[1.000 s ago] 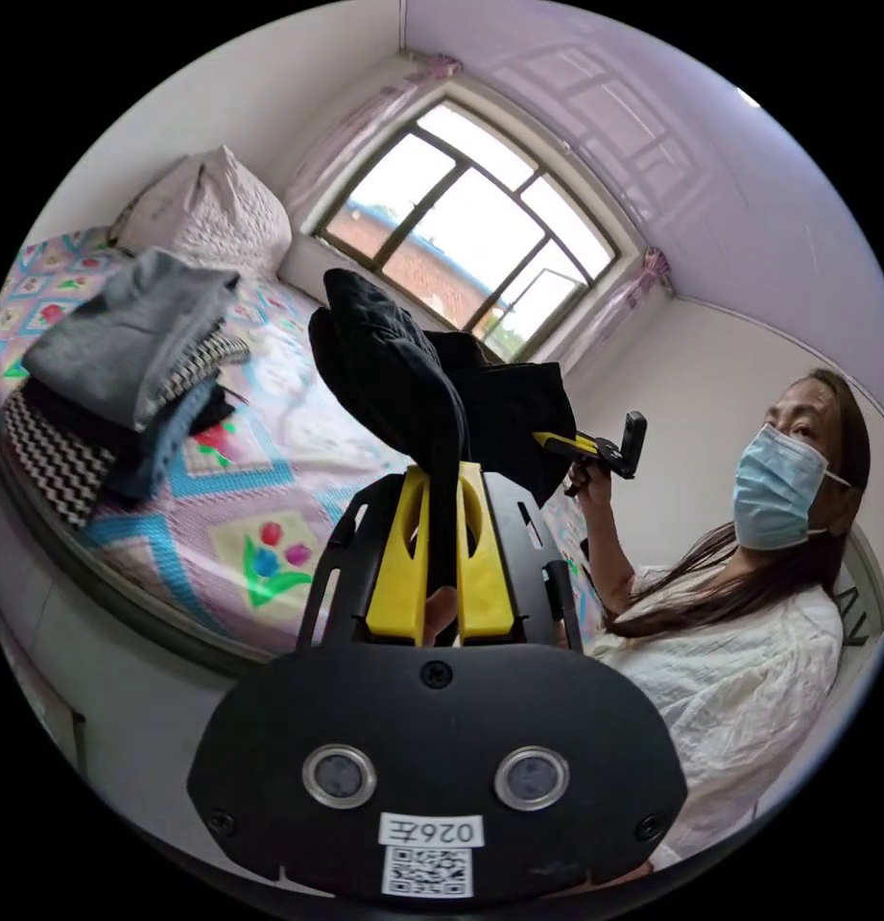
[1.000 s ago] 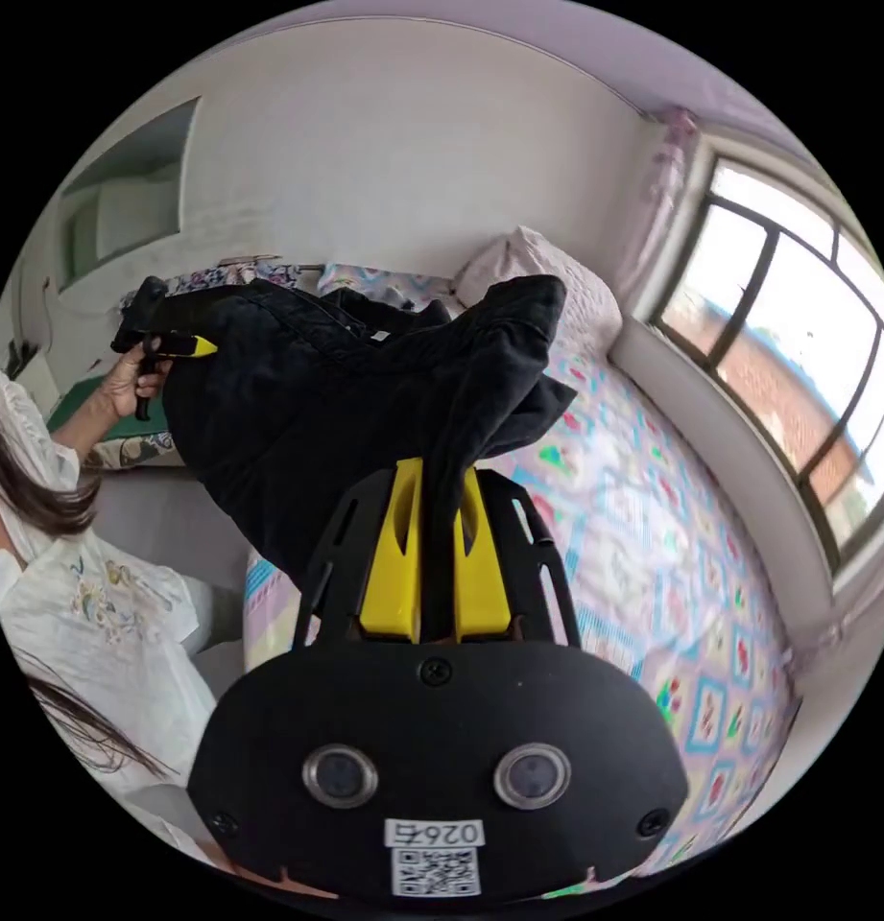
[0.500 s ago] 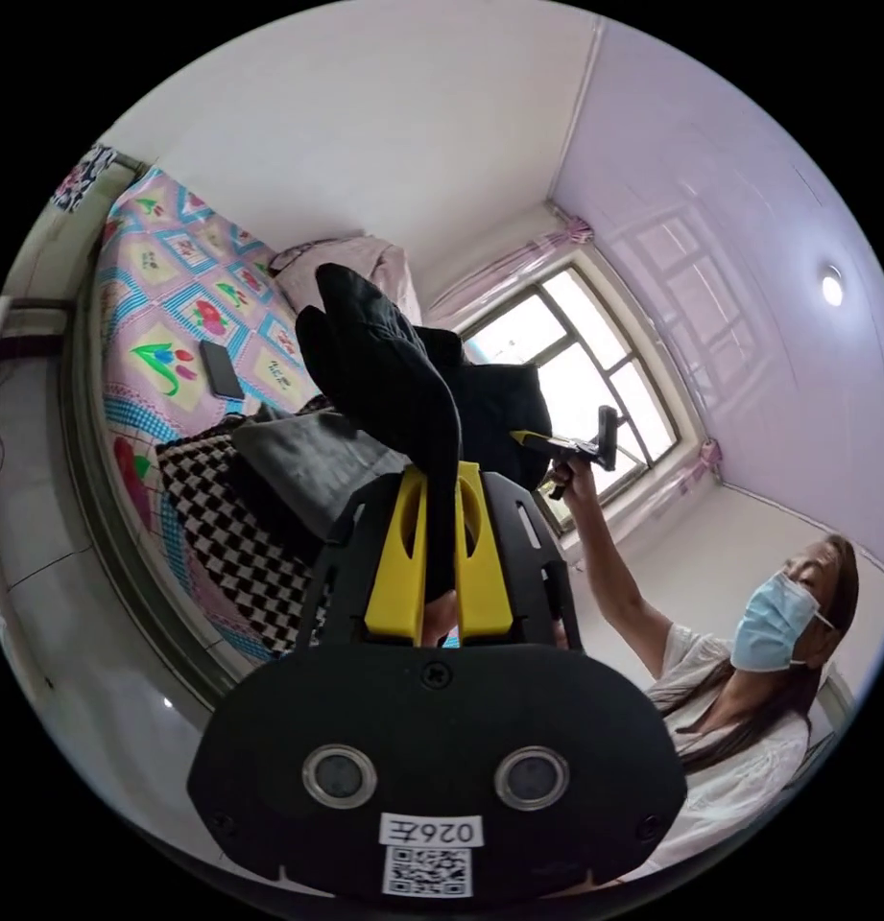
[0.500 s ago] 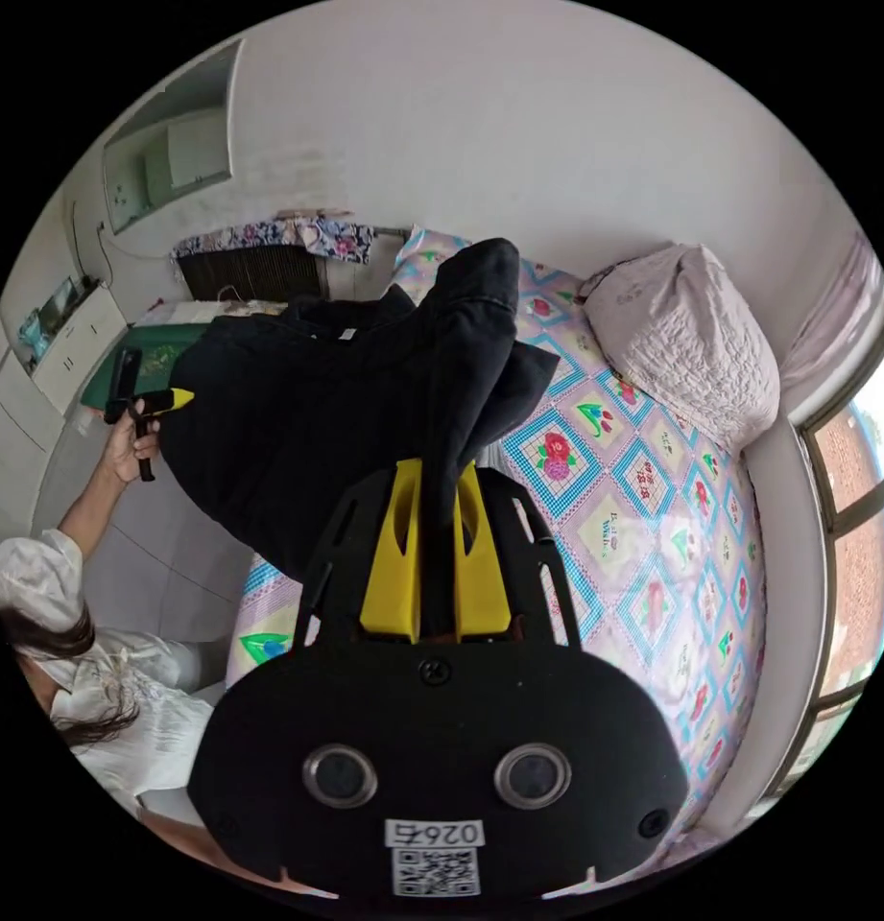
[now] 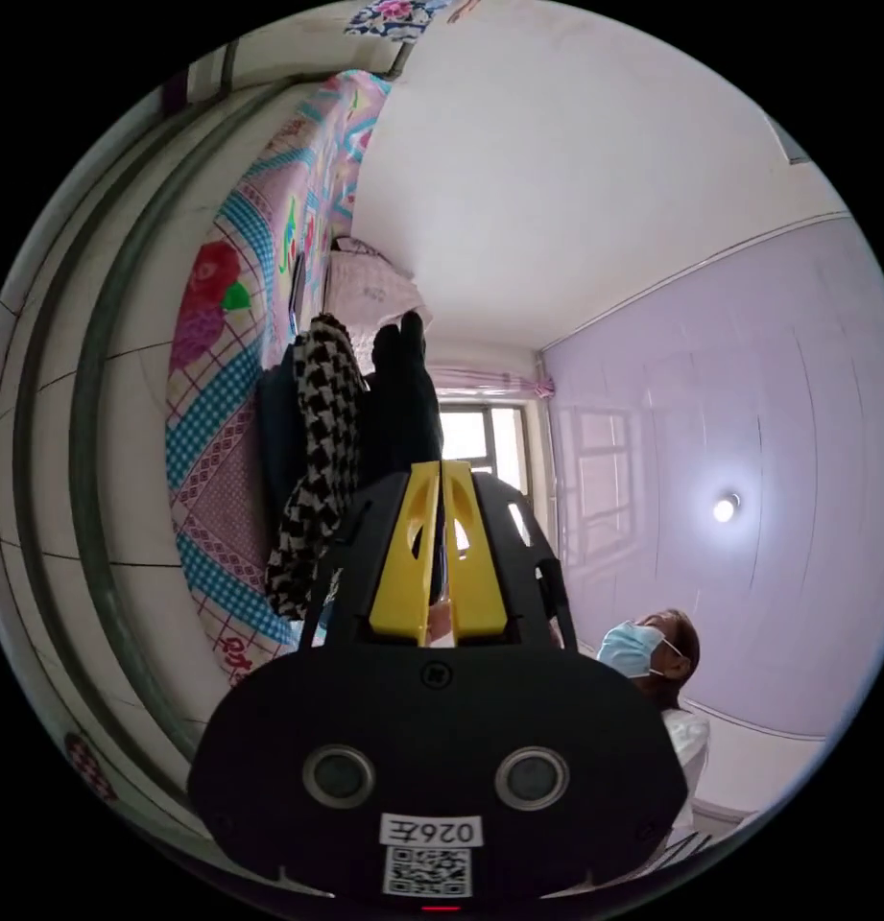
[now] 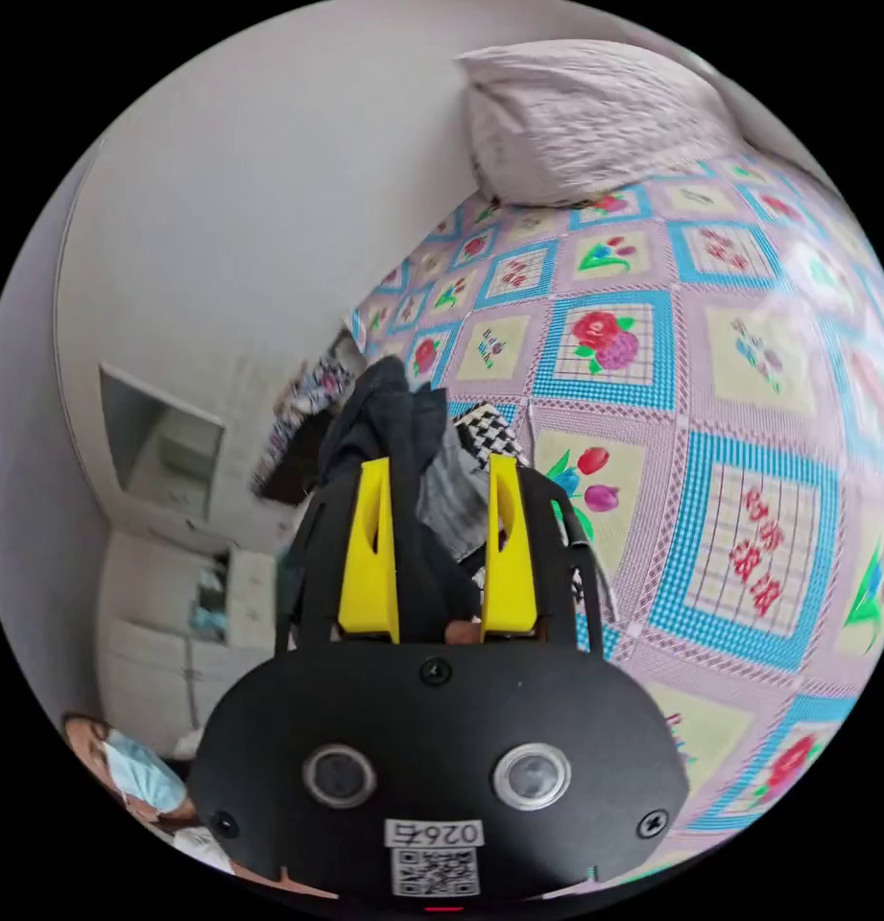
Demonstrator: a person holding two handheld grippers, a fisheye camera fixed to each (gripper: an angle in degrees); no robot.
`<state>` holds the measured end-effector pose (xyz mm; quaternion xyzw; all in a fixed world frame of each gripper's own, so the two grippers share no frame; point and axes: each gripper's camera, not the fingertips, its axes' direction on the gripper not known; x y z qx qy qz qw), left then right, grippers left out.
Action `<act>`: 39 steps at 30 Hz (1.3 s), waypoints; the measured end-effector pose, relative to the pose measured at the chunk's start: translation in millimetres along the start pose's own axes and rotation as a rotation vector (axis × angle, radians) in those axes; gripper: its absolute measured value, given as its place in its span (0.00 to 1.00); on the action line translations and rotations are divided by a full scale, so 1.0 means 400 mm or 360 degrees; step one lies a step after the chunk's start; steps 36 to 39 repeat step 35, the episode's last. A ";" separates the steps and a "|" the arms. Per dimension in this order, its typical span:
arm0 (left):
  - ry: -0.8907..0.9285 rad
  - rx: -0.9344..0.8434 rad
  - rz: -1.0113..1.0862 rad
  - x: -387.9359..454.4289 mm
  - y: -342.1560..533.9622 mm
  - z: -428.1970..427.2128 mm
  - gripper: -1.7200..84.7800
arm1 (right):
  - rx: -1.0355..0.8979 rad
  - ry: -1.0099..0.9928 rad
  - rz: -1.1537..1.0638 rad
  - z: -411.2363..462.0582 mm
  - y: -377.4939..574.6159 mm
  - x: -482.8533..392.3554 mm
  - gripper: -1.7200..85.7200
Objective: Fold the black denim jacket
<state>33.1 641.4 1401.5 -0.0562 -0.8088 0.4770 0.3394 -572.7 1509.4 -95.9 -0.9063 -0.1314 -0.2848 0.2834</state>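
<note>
Black denim jacket [image 5: 403, 403] is seen bunched up in the left gripper view, pinched between the two yellow jaws of the left gripper [image 5: 440, 470], which are pressed nearly together on the cloth. In the right gripper view the jacket [image 6: 394, 432] lies between the jaws of the right gripper [image 6: 440, 465], which are spread wide apart, so nothing is really clamped there. Right beside the jacket, one stack of folded clothes [image 5: 312, 460] is sat on the bed [image 6: 749, 384], with a black-and-white checked piece on it. One quilted pillow [image 6: 585, 120] is propped at the far end of the patchwork bedspread. One masked person [image 5: 653, 662] is caught at the edge.
</note>
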 end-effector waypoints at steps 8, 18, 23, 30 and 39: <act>-0.0464 0.0183 -0.0142 -0.085 0.112 -0.293 0.01 | 0.0524 -0.0057 0.0190 -0.295 0.392 0.174 0.10; -0.1202 0.0483 -0.0561 -0.241 0.437 -0.410 0.01 | 0.0977 0.0570 0.0250 -0.585 1.488 0.017 0.01; -0.1206 0.0188 -0.0283 -0.243 0.523 -0.132 0.01 | 0.1128 0.1208 0.0496 -0.825 2.101 -0.234 0.01; -0.0815 -0.0692 0.0481 -0.158 0.861 0.562 0.01 | 0.1316 0.1957 0.0662 -1.112 2.661 -0.642 0.02; -0.0586 -0.1111 0.0979 -0.036 1.214 0.886 0.01 | 0.1598 0.2365 0.0787 -1.222 2.942 -0.971 0.01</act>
